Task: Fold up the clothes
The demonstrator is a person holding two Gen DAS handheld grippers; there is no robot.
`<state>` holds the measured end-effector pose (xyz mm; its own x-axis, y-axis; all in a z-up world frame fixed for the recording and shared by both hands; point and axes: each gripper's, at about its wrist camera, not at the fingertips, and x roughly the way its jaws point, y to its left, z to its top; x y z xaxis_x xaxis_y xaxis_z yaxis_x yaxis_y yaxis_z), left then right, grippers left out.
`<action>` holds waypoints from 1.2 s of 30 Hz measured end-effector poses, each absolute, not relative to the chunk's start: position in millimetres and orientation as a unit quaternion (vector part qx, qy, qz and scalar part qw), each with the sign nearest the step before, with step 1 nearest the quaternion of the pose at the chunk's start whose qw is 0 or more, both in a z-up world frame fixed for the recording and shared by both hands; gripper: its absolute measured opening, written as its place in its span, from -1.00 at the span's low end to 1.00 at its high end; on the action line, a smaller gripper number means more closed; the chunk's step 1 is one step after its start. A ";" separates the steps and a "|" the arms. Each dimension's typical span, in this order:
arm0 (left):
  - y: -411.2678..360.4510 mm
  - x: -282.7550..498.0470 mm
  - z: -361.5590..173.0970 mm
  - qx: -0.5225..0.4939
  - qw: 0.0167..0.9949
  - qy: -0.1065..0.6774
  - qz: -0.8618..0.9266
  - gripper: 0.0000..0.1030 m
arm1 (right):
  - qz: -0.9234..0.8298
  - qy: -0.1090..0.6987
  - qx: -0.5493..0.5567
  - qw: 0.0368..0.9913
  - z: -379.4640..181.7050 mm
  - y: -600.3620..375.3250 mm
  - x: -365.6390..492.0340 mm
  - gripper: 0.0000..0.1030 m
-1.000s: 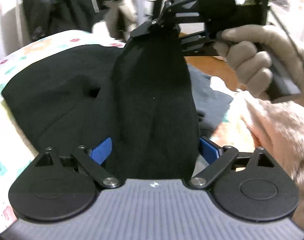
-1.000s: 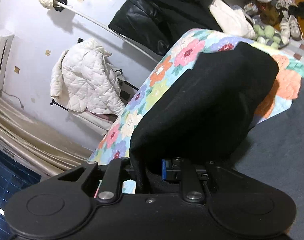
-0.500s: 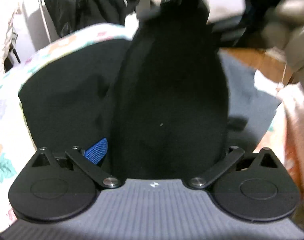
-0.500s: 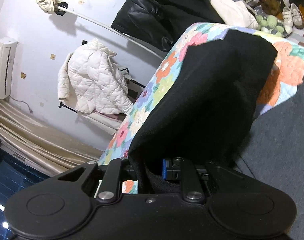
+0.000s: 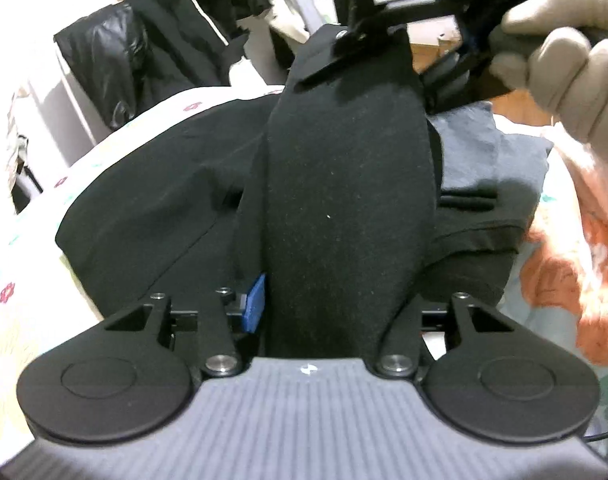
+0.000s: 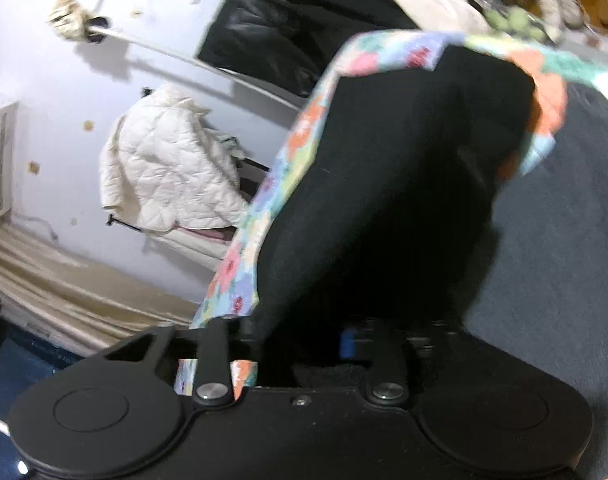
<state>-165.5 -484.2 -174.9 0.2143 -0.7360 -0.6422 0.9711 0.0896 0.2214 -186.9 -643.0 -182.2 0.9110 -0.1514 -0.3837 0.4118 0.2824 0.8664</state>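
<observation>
You've got the black garment (image 5: 343, 184) stretched taut above the bed (image 5: 36, 240), left gripper (image 5: 327, 312) and right gripper (image 5: 363, 40) each pinching an end. Keep tension even; lower both edges together, aligned.

No readable text or labels

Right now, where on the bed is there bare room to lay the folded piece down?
Bare floral quilt shows only left of the black knit garment, towards the bed edge, and as a narrow strip at far right. The middle is crowded: the garment is stretched between left gripper and right gripper, with a grey-blue cloth spread behind it.
</observation>
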 end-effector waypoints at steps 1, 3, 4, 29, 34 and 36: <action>-488.2 -162.8 -176.4 0.314 0.712 0.184 -0.600 -0.16 | -0.186 0.116 0.575 0.788 -188.3 -642.0 -187.3 -0.16; -492.8 -159.1 -176.4 0.316 0.710 0.171 -0.605 -0.41 | -0.198 0.101 0.585 0.780 -195.3 -637.8 -194.0 -0.46; -493.1 -158.3 -175.0 0.318 0.710 0.162 -0.607 -0.44 | -0.195 0.083 0.589 0.780 -195.3 -634.4 -199.1 -0.47; -621.8 76.5 -130.8 0.146 0.714 0.297 -0.617 -0.52 | -0.198 0.082 0.563 0.798 -185.0 -743.6 -68.8 -0.50; -601.0 104.7 -136.2 0.084 0.672 0.305 -0.669 -0.52 | -0.165 0.083 0.557 0.810 -176.4 -745.3 -62.9 -0.50; -597.5 110.2 -132.5 0.074 0.668 0.296 -0.679 -0.52 | -0.153 0.079 0.554 0.815 -169.8 -747.4 -56.5 -0.50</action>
<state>110.2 -597.5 -132.5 -0.0963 -0.8630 -0.4960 0.9508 0.0676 -0.3023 -56.5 -747.4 -169.8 0.9409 -0.1612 -0.2979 0.3363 0.3399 0.8783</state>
